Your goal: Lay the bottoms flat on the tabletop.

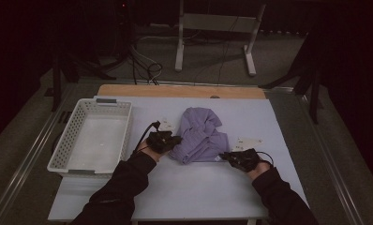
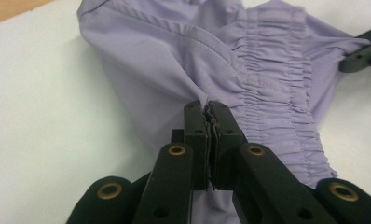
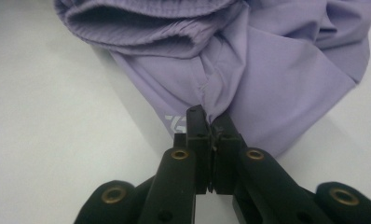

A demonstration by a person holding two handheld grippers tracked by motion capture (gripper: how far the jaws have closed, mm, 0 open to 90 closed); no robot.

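— On the table [image 1: 184,187], mid-way across, lies the garment [image 1: 199,136], a lilac heap with its near edge toward the person. A basket [image 1: 92,136] stands well to its left.

— And the grippers?

— Both are on that near edge. The left gripper [image 2: 208,108] has its jaws pressed together on a pinch of cloth just beside the gathered elastic band [image 2: 277,93]. The right gripper [image 3: 210,120] is likewise closed on a fold at the other corner, next to a small white print [image 3: 176,123]. In the high view the left gripper [image 1: 168,140] and right gripper [image 1: 231,158] sit at either end of the hem.

— How will the cloth behave?

— I'd judge it light, thin and slack, rather slick by its sheen. It will sag between the two holds and drape when lifted, with no stiffness to keep a shape.

— Where best to hold it?

— At the seams or the elastic, where layers are thicker, so the smooth fabric is less likely to slide out. A pinch on a single layer could slip.
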